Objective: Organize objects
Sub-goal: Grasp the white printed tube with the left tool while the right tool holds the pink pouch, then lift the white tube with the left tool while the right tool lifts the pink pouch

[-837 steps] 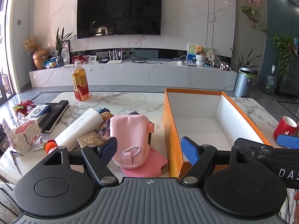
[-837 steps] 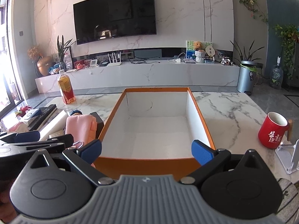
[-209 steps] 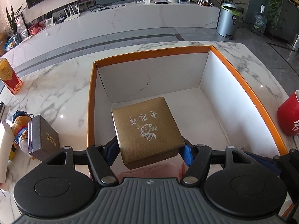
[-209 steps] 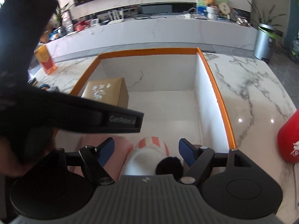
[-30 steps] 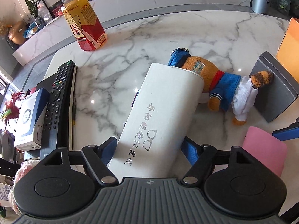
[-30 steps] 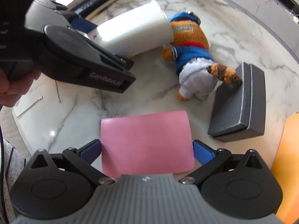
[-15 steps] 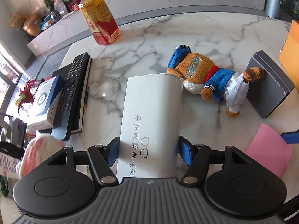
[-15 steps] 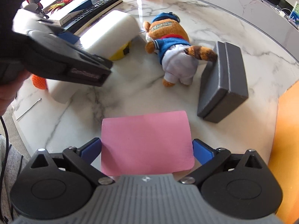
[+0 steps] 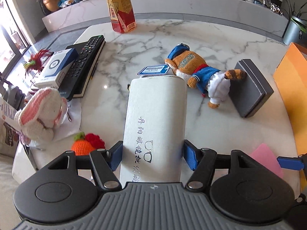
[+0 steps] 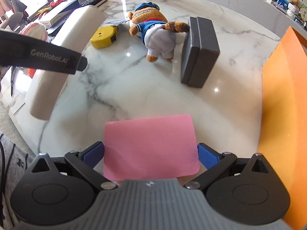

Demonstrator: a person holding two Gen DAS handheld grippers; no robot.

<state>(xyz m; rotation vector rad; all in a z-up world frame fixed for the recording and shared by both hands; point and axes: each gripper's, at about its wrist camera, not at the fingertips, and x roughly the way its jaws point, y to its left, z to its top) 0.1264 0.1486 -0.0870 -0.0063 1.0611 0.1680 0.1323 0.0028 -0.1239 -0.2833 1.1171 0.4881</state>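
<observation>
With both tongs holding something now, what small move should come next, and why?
Probably carry the white case, clamped in the left tongs, right toward the orange box. It is lifted off the table, and the right tongs already hold the pink pad beside that box.

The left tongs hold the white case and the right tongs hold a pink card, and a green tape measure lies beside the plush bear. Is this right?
Not quite: the tape measure beside the bear is yellow, as the right wrist view shows. The rest stands: left tongs hold the white case, right tongs the pink card.
</observation>
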